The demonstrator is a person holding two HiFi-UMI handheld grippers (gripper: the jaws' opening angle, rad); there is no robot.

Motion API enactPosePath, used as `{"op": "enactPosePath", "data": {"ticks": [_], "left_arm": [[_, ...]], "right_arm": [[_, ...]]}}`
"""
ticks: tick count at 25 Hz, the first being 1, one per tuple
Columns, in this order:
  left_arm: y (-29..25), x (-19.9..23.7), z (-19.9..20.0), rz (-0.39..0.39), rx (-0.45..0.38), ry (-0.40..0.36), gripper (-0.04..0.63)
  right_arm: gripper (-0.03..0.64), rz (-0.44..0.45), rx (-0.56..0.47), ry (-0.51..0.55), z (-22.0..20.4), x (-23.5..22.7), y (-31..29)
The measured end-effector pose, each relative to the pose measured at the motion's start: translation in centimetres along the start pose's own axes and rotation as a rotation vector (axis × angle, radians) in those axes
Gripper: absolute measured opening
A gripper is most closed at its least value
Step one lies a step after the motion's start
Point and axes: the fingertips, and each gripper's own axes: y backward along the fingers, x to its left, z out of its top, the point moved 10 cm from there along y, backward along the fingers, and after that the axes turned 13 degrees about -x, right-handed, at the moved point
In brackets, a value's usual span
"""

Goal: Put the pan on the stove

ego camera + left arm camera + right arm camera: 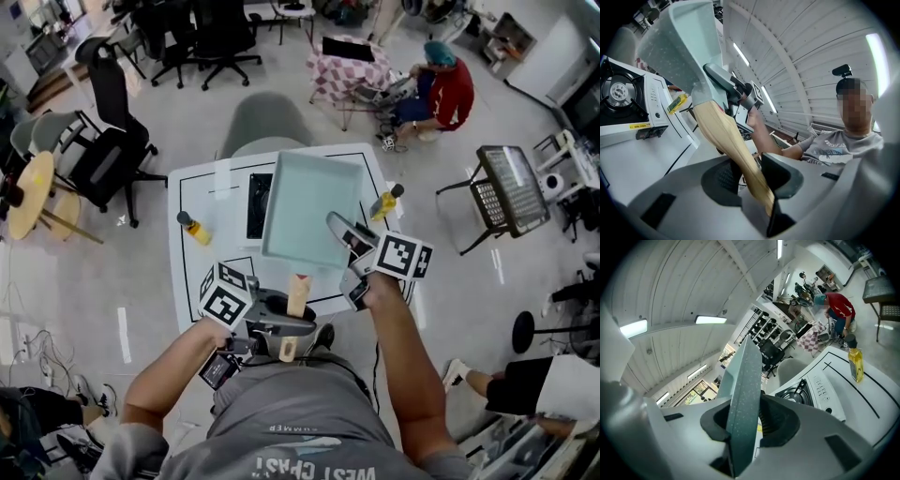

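Left gripper view, item one: left gripper [754,180], jaws pinched flat on the tail of the wooden handle [723,133]. The grip sits at the handle's far end, probably to keep the tool clear of the pan body and to give leverage.

Item two: right gripper [743,427], jaws pressed together on the thin side wall of the square pan [307,204], at the pan's 3 o'clock edge in the head view. A second hold here most likely steadies a pan too broad to be levelled by its handle alone.

Item three: the square pan itself, pale teal and empty. It is carried in the air between the two tools at the person's 12 o'clock, raised and tilted, and touches nothing below.

Item four: gas stove [628,96], white body, black burner ring. It stands on the white table [199,277] beneath the pan and shows only at the pan's 9 o'clock side from above. The pan is not yet on it, so the task looks about mid-way, with lowering and levelling to come.

Item five: one yellow bottle [195,229] at the pan's 9 o'clock and a second yellow bottle [385,202] at its 3 o'clock. Both are upright, apart from the stove and near the right tool's path.

Item six, beyond the table: office chairs [122,127] at 10 o'clock and a person in a red top [442,89] at 1 o'clock.
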Motion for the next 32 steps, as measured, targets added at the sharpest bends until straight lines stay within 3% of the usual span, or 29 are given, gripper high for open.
{"op": "enactPosePath", "data": {"ticks": [32], "left_arm": [[1.0,10.9,-0.2,0.081,-0.097,0.139,0.12]], "right_arm": [[0.104,-0.111,0.171,0.071,-2.6,-9.7,-8.0]]}}
